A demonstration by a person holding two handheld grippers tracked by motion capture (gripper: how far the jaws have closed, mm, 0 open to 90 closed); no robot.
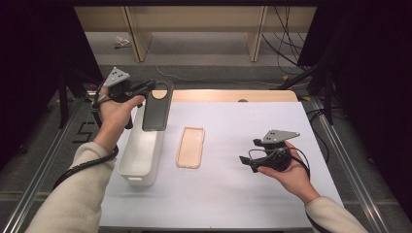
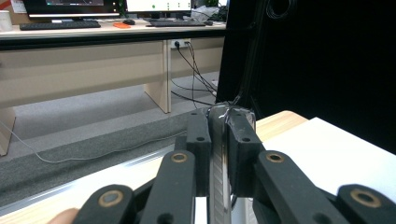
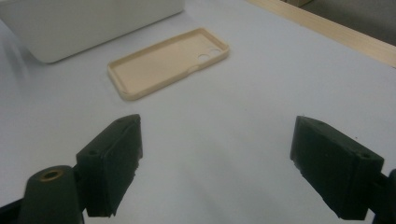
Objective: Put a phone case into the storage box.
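Left gripper [image 1: 145,90]: jaws clamped on dark phone case [image 1: 156,109], held above far end of white bin [image 1: 141,155]. Right gripper [image 3: 215,168]: jaws wide apart, empty, over white mat [image 1: 233,194], near beige phone case [image 1: 190,147]

Matt dark plastic phone case [image 1: 156,108]; soft-looking, smooth beige case [image 1: 190,147] at six o'clock; glossy white plastic bin [image 1: 141,154]; matt white sheet [image 1: 233,184] over pale wood tabletop [image 1: 228,95].
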